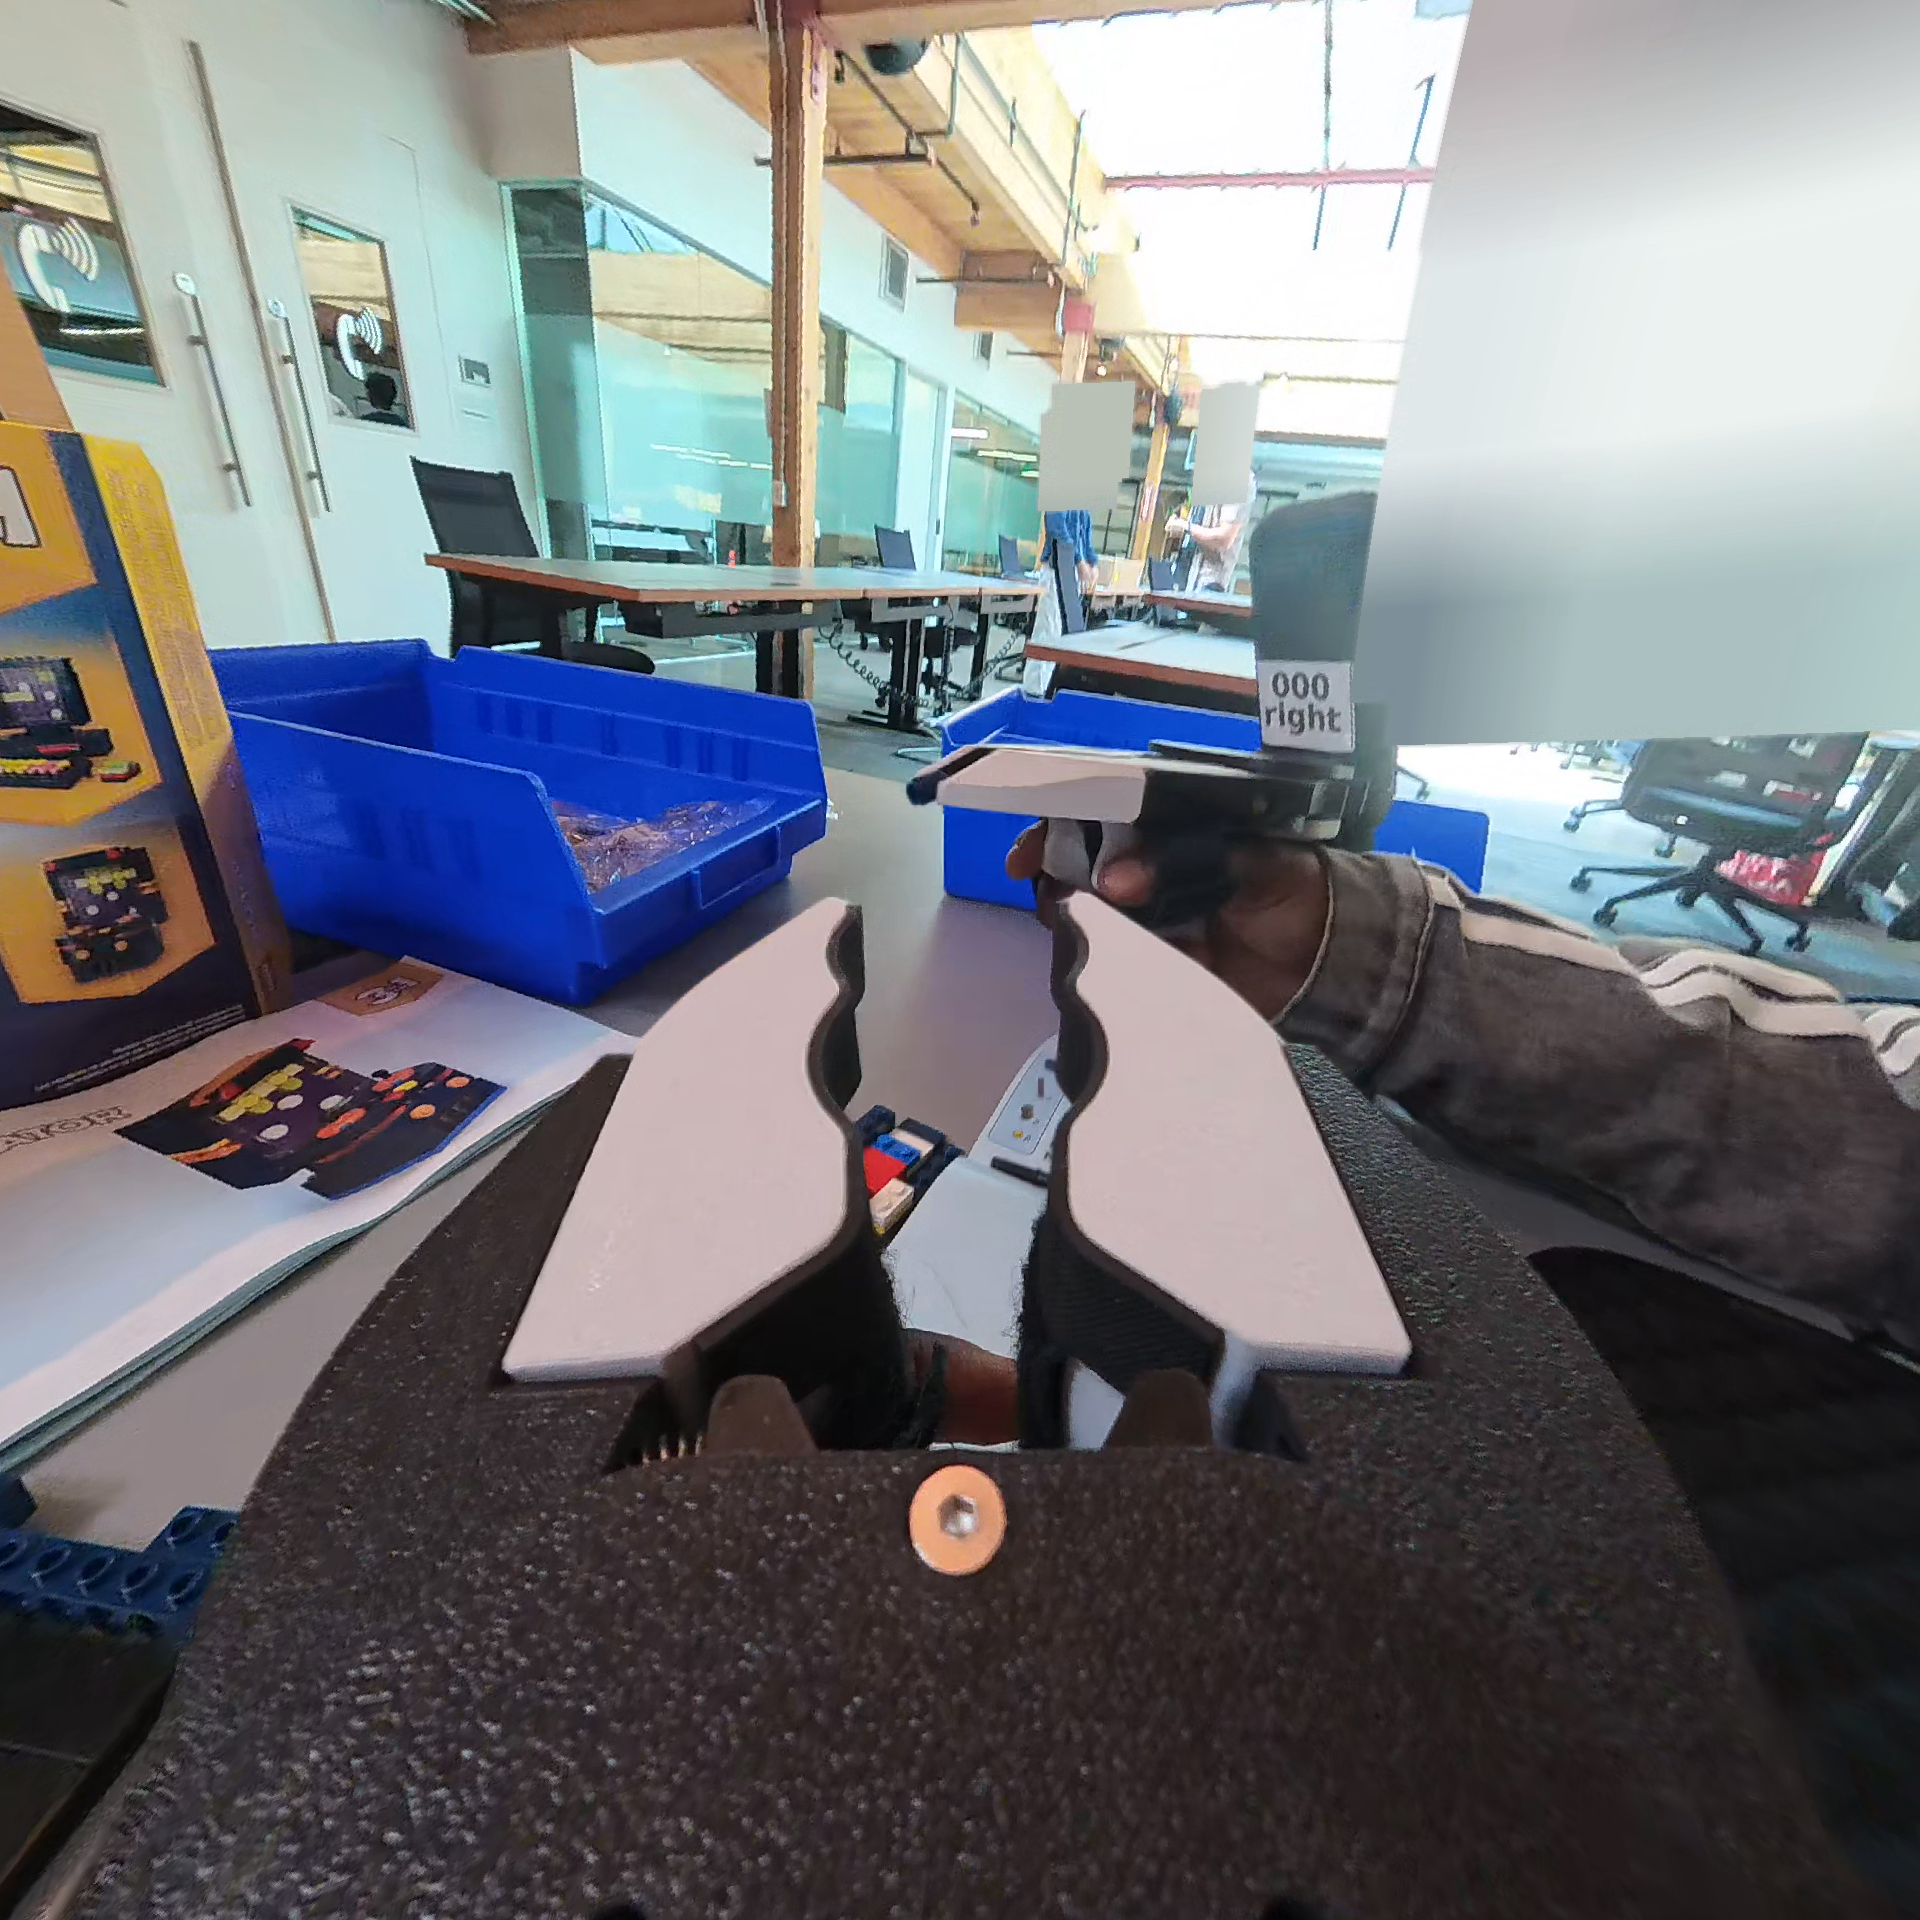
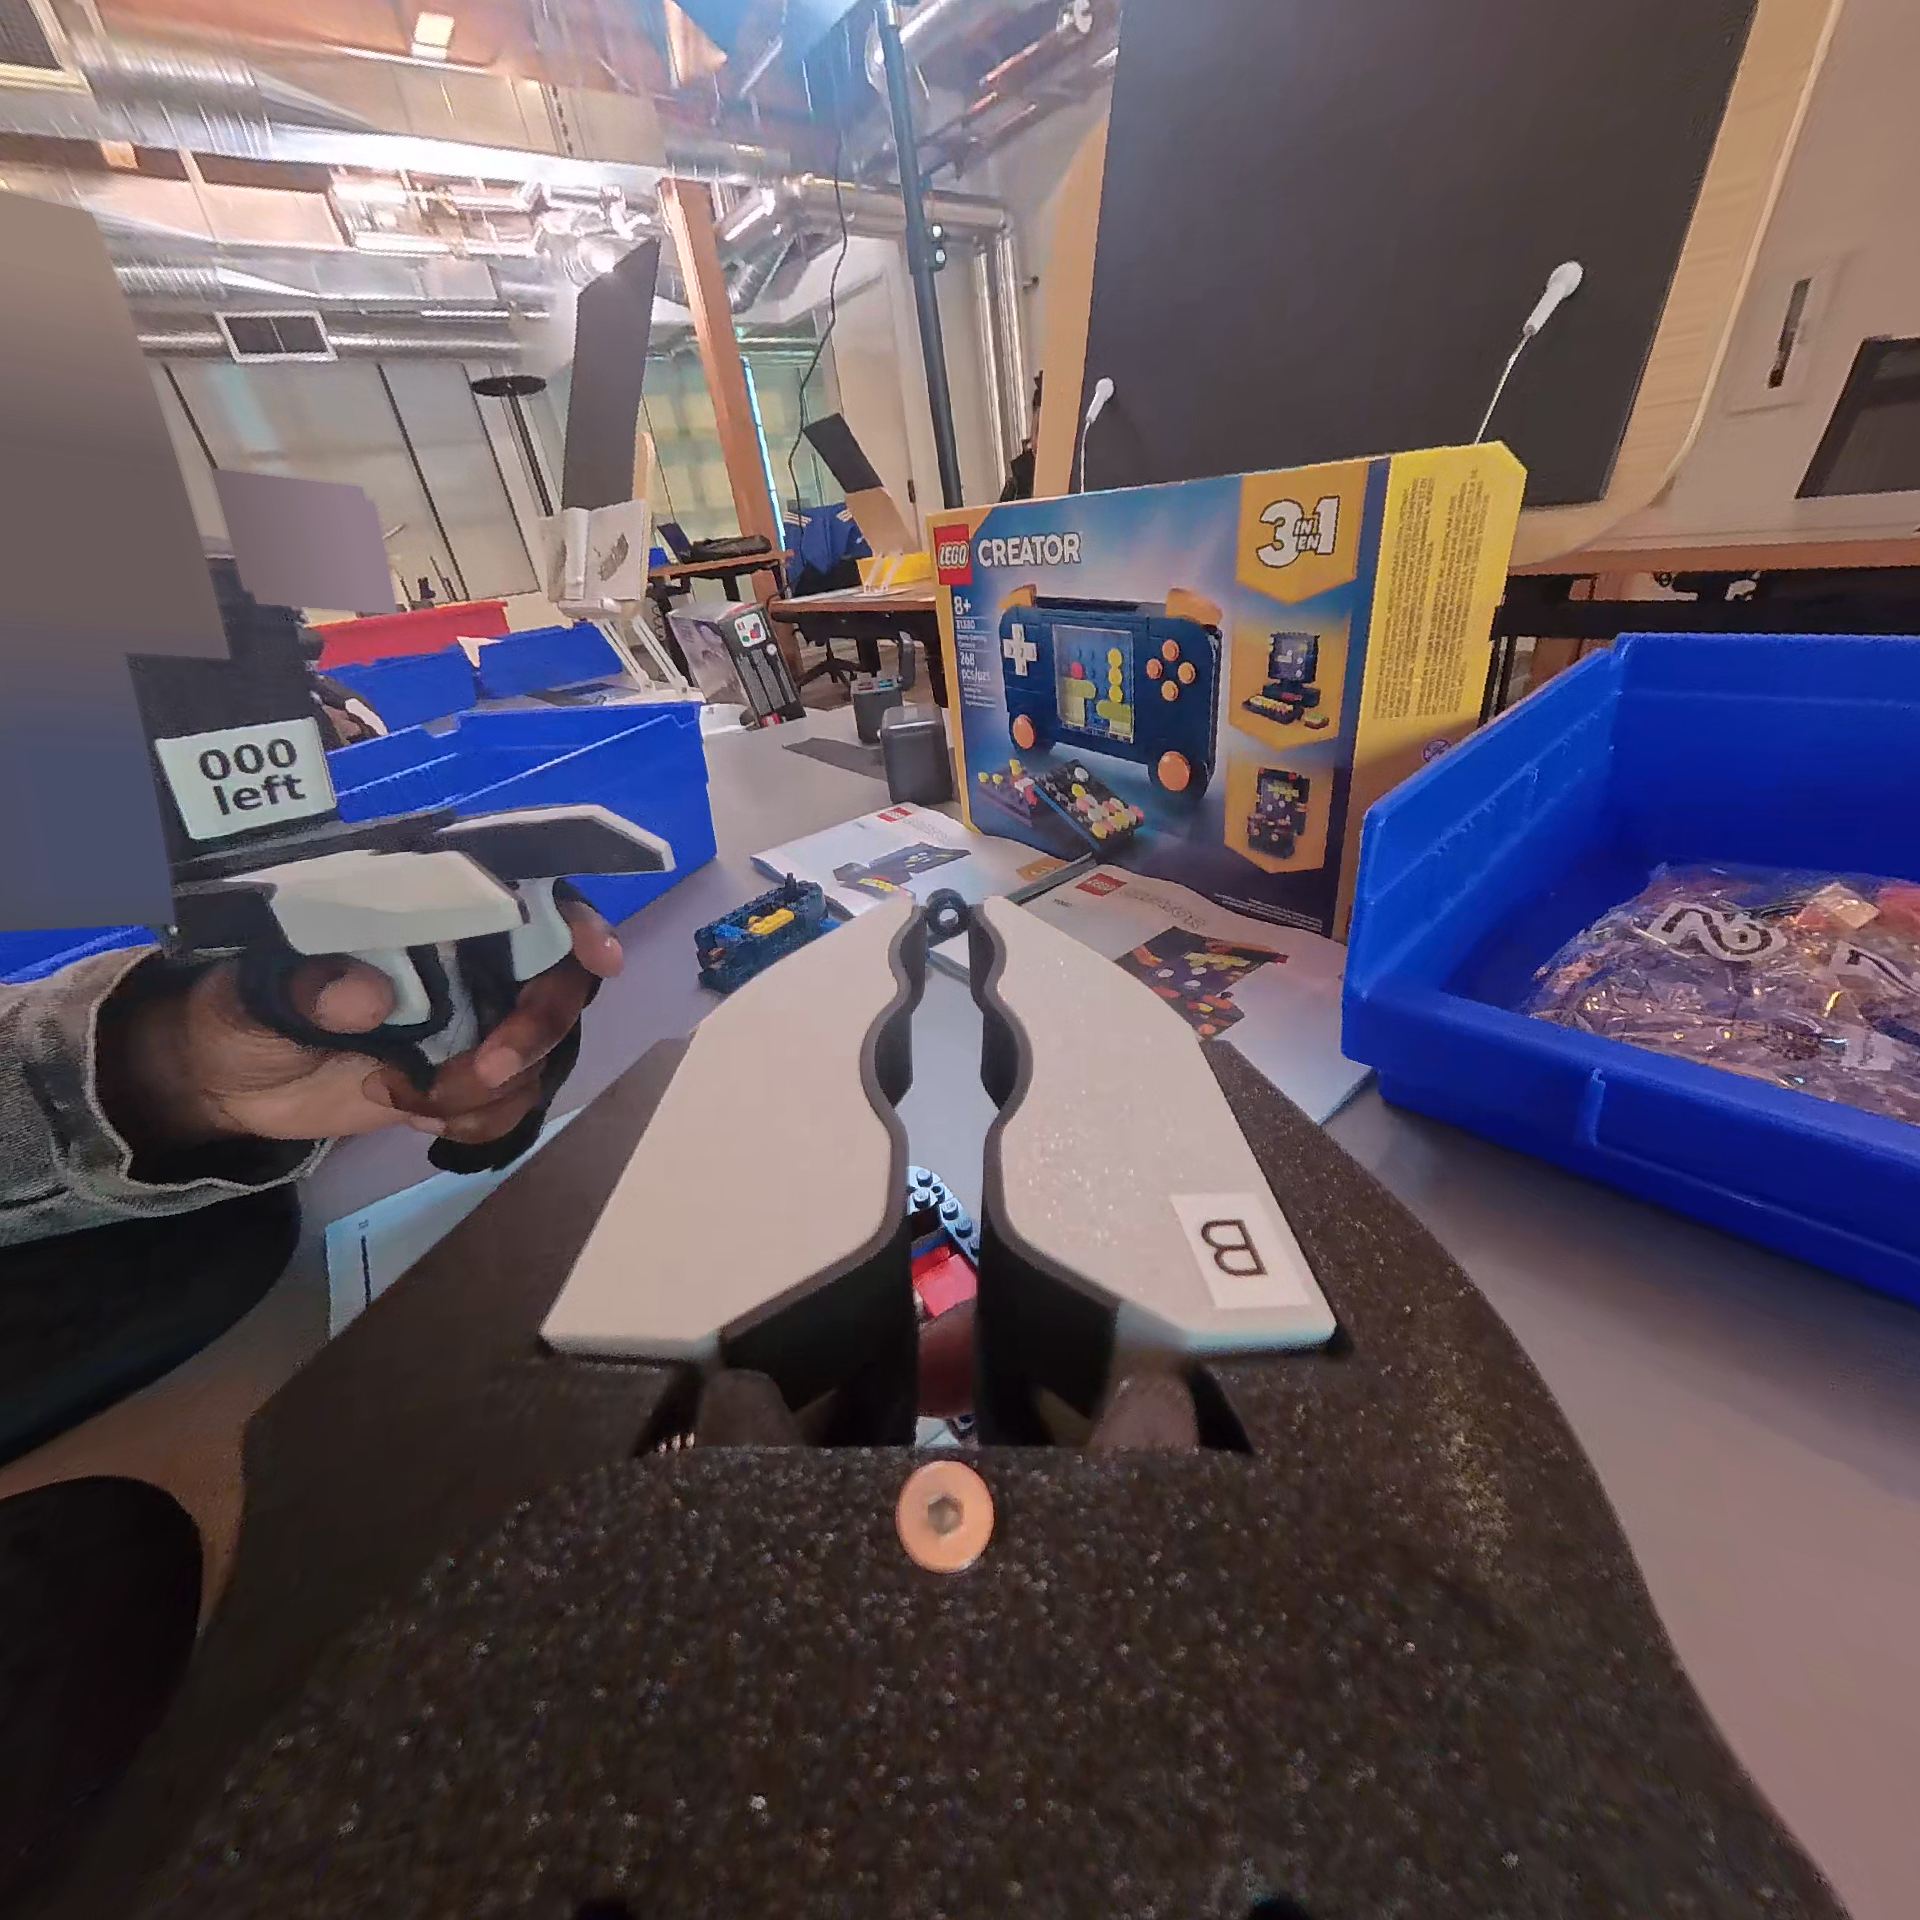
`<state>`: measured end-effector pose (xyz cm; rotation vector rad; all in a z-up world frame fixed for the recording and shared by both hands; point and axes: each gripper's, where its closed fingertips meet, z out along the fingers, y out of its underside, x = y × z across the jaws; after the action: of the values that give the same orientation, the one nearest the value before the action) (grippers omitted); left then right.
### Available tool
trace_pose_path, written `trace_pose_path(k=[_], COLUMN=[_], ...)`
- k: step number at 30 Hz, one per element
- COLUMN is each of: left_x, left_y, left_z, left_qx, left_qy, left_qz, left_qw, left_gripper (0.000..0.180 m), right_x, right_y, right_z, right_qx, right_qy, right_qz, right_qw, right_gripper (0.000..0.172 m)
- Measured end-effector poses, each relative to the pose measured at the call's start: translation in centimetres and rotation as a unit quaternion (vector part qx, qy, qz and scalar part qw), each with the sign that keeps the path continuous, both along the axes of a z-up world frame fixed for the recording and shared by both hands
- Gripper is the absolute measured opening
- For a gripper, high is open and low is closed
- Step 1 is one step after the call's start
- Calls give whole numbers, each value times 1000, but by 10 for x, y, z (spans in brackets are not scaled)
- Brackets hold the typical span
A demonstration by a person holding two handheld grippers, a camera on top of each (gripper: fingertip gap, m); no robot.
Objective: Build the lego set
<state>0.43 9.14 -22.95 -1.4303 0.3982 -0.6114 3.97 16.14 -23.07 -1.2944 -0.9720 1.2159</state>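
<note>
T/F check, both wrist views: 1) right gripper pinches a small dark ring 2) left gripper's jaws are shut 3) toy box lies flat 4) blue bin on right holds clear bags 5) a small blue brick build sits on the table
1) True: right gripper pinches a small dark ring piece at its tips.
2) False: left gripper is open, nothing between its tips.
3) False: the toy box stands upright.
4) True: blue bin holds clear bags.
5) True: blue brick build sits on the grey table.
</note>
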Motion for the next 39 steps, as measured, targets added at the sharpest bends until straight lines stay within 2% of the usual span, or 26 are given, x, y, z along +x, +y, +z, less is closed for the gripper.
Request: trace_pose_path(k=[7, 21, 25, 27, 29, 39], left_x=[3, -5, -15, -30, -41, -28], left_y=[3, 9, 15, 20, 22, 20], left_z=[-10, -20, -26, -25, -19, -28], left_qx=[-13, -41, -59, -56, -44, -57], left_qy=[38, 48, 70, 76, 71, 91], left_qz=[7, 29, 65, 116, 145, 113], left_qw=[999, 998, 994, 989, 986, 988], left_gripper=[32, 31, 39, 49, 50, 44], right_x=[-3, -3, -3, -2, -2, -3], right_y=[2, 4, 5, 6, 6, 6], right_z=[-10, -14, -15, -15, -15, -21], right_qx=[0, 7, 5, 5, 5, 4], right_qy=[-31, -49, -53, -53, -56, -77], right_qz=[-8, -16, -19, -20, -21, -19], right_qw=[999, 999, 998, 998, 998, 997], right_gripper=[7, 7, 7, 7, 7, 7])
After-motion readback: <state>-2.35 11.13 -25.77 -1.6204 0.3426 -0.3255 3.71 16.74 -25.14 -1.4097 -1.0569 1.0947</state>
